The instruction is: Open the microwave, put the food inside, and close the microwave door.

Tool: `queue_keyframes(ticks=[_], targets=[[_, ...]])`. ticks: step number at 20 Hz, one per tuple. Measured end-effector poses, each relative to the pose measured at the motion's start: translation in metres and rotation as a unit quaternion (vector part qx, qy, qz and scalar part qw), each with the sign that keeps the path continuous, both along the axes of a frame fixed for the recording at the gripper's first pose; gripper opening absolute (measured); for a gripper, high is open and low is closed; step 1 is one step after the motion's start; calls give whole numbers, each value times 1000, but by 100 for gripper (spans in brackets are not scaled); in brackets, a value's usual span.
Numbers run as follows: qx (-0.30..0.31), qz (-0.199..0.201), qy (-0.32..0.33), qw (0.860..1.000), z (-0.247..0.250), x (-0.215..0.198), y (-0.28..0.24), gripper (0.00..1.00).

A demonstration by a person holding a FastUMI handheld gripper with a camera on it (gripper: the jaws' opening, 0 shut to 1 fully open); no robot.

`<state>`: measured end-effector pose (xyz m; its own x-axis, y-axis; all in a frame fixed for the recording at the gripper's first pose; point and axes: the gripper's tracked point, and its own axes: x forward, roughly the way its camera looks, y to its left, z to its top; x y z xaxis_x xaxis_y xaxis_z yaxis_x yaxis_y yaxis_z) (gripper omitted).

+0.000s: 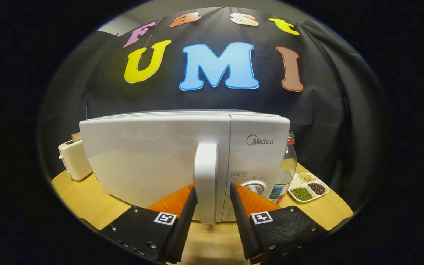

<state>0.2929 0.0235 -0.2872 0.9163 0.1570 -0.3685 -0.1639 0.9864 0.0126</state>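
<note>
A white microwave (153, 158) stands on the wooden table (83, 198) with its door closed. Its vertical white handle (205, 165) sits between my two fingers. My gripper (213, 188) is open around the lower part of that handle. The left finger (186, 209) lies against the handle's left side. A small gap shows between the handle and the right finger (239, 209). The control panel with a round dial (255, 186) is just right of the handle.
A cream toaster (73, 158) with a slice of bread stands left of the microwave. To its right stand a clear bottle (285, 171) with a red cap and a white divided tray (307, 187) of beans and grains.
</note>
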Motion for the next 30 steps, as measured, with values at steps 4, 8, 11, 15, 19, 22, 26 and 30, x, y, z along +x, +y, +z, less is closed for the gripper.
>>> queue_keyframes(ticks=[4, 8, 11, 15, 19, 22, 26, 30], targets=[[-1, 4, 7, 1000, -1, -3, 5, 30], [23, 1, 17, 1000, -3, -5, 9, 20], [28, 11, 24, 999, -4, -4, 9, 10], [29, -3, 36, 999, -4, -6, 9, 10], [24, -11, 38, 999, -3, -7, 9, 10], [12, 0, 38, 999, -1, -16, 10, 10], [1, 16, 26, 1000, 4, -56, 13, 11], [6, 21, 45, 999, 6, -80, 20, 10]])
